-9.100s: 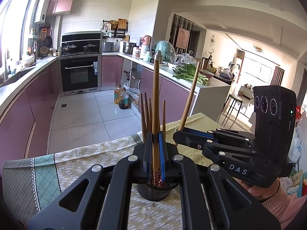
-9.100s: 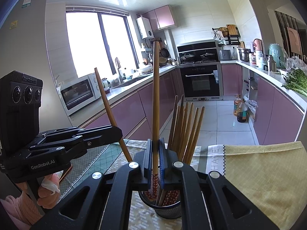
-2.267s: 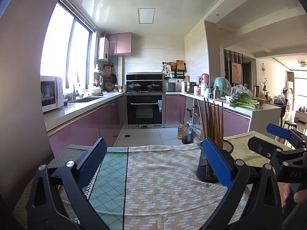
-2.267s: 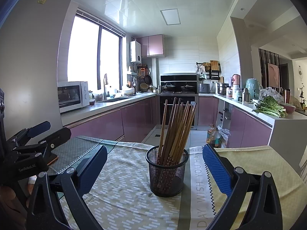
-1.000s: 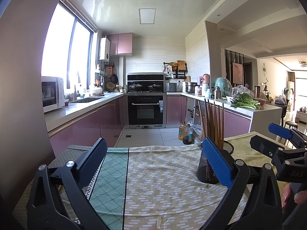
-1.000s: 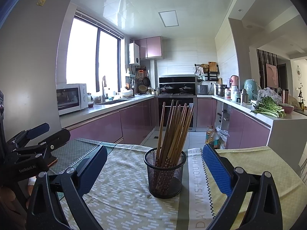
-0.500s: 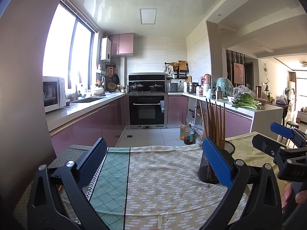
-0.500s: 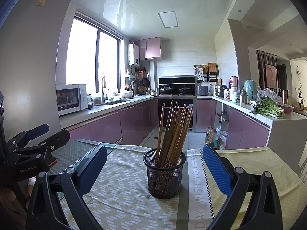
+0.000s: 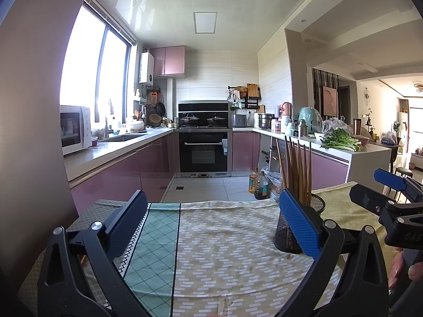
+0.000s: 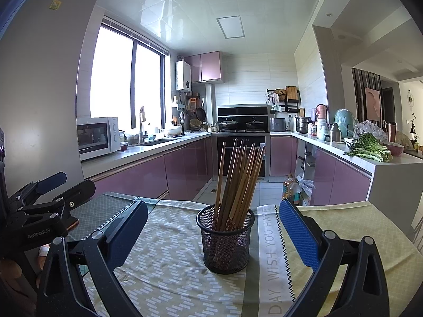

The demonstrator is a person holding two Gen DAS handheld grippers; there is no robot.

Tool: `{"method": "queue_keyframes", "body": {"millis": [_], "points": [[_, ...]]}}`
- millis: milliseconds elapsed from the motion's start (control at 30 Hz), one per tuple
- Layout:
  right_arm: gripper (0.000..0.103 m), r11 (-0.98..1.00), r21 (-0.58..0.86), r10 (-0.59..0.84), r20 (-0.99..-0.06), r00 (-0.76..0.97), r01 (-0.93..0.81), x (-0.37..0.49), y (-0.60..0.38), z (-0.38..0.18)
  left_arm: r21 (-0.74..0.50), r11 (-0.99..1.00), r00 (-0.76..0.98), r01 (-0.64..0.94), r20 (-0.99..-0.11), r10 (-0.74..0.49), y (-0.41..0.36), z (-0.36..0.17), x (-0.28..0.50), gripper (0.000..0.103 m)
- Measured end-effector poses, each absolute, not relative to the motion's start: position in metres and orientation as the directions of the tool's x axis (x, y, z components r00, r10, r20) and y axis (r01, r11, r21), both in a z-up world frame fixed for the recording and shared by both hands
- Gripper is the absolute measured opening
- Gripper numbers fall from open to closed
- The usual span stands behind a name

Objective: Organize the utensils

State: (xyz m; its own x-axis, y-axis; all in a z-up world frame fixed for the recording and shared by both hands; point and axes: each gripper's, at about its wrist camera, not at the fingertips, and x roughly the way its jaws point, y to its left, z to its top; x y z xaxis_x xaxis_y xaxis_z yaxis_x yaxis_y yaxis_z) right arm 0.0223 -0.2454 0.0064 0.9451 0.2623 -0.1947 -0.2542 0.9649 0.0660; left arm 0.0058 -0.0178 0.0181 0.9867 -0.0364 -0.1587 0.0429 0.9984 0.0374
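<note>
Mesh cup [image 10: 225, 240] full of upright chopsticks [image 10: 238, 179], centred ahead of spread, empty right claw [image 10: 212, 231], beside the right finger of spread, empty left claw [image 9: 211, 222]

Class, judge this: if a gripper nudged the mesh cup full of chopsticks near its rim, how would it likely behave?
The mesh cup probably tips rather than slides: it is narrow, and the chopsticks stand far above its rim. It looks light, being open wire. The tablecloth beneath may bunch and drag with it.
</note>
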Motion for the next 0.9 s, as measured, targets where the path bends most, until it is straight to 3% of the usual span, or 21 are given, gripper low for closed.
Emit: {"method": "queue_keyframes", "body": {"millis": [900], "points": [[0.096,0.965,0.069,0.26,-0.185,0.948,-0.251,0.0204,-0.2463,0.006,0.039,0.999,0.987,0.035,-0.158,-0.028,-0.0191,0.017,0.0053,0.098]]}}
